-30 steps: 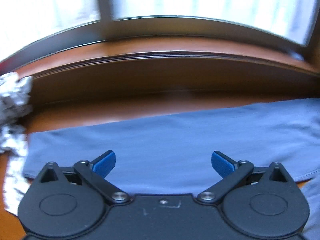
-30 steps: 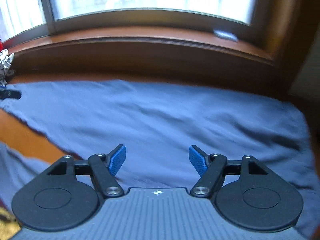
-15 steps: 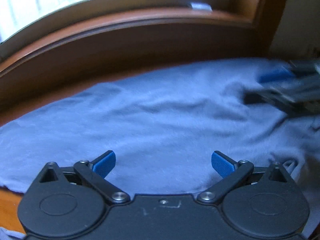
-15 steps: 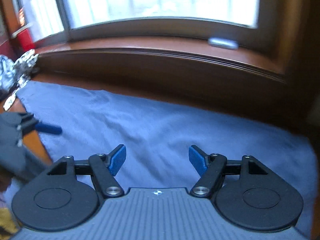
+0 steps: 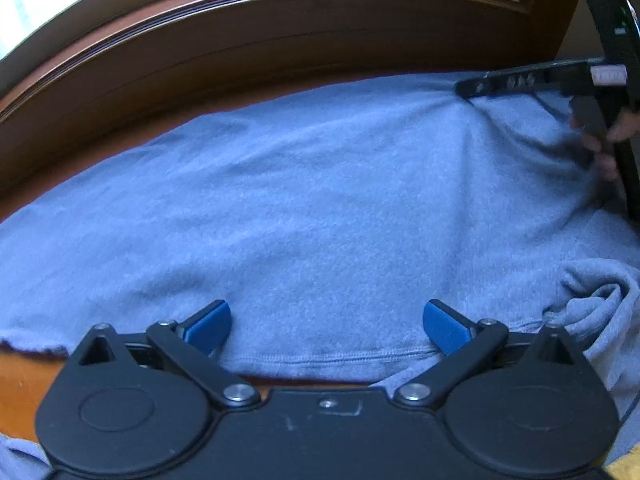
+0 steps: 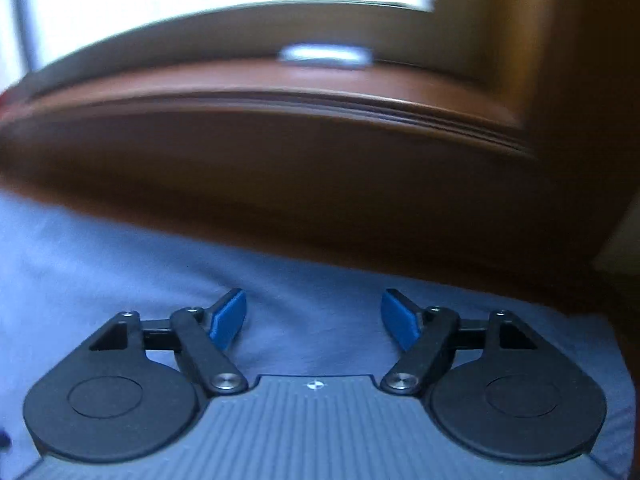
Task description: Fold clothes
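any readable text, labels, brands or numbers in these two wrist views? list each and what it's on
No text can be read in either view.
Right gripper, seen side-on from the left wrist: small pale marks on its finger and a pale label nearer the hand, both too blurred to read.
Left gripper: only scratches on its body, no lettering.
Right wrist view: a small round crosshair mark on the grey ribbed body, no words.
Blue garment: no visible tag or print.
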